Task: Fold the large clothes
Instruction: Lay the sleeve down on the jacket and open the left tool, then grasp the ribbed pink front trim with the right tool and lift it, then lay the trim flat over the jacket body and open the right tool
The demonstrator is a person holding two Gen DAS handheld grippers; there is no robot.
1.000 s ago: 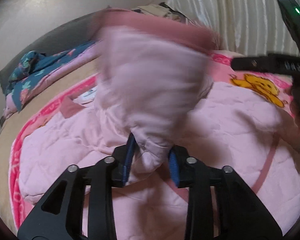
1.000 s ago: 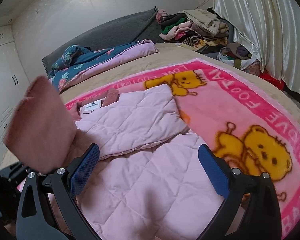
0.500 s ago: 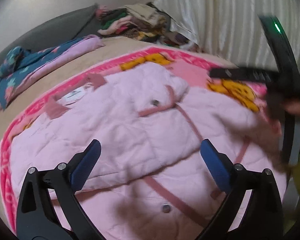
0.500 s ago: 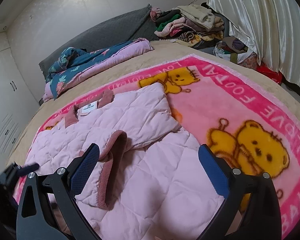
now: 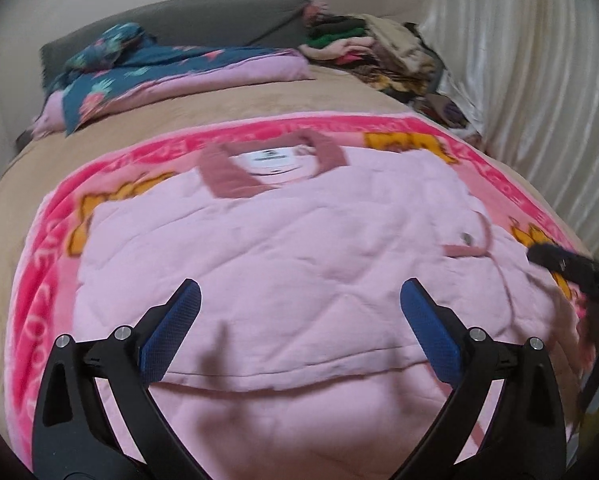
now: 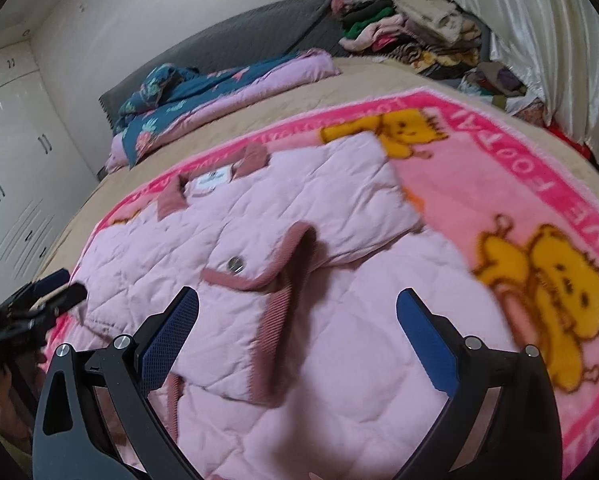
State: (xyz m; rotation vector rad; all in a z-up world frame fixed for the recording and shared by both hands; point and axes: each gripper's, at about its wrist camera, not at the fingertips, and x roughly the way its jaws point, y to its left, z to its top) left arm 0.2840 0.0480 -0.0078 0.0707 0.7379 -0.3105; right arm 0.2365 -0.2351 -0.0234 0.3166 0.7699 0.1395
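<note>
Black plastic left gripper (image 5: 299, 320) and right gripper (image 6: 297, 318), alike. Two forked arms each, with triangular cut-outs near 7 and 5 o'clock. Silver round screws paired on every arm. Blue pads (image 5: 170, 330), finely textured, lining the inner faces. Matte finish, no cables visible.
</note>
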